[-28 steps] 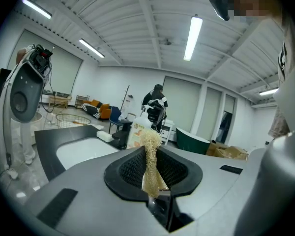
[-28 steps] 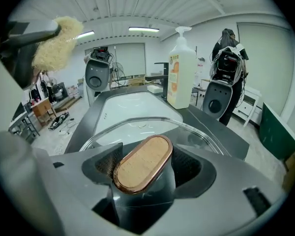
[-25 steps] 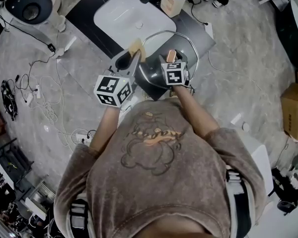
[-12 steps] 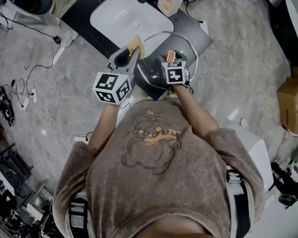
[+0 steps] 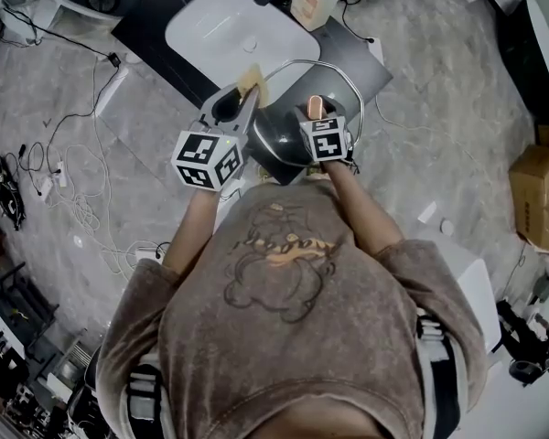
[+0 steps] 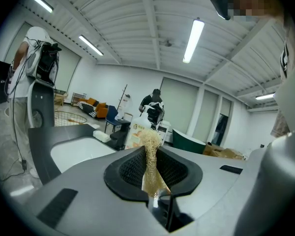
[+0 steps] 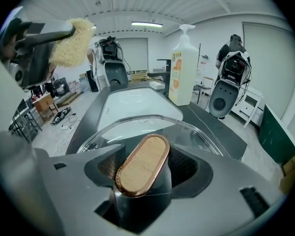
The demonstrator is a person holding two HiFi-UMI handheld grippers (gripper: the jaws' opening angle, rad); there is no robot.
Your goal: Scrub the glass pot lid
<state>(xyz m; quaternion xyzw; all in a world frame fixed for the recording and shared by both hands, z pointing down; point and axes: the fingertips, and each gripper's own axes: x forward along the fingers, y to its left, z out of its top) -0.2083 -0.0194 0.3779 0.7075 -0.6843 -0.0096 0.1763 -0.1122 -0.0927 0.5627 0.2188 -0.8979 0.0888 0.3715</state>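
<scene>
Person (image 5: 288,355) wearing a faded grey-brown T-shirt (image 5: 366,309) with short loose sleeves, a dark outline bear drawing (image 5: 279,277) with orange lettering showing on its front, black-and-white ribbed harness straps (image 5: 145,396) running down at left and right hips

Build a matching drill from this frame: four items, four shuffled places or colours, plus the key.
Items
1. scrub pad
2. glass pot lid
3. pump bottle
4. sink basin

Descriptions
A. white, set in the dark counter
B. clamped by its knob in the right gripper
C. stands on the counter beside the basin
D. pinched in the left gripper

Pairs: 1-D, 2-B, 3-C, 4-A

The right gripper's jaws have just been closing, with the knob between them.
</scene>
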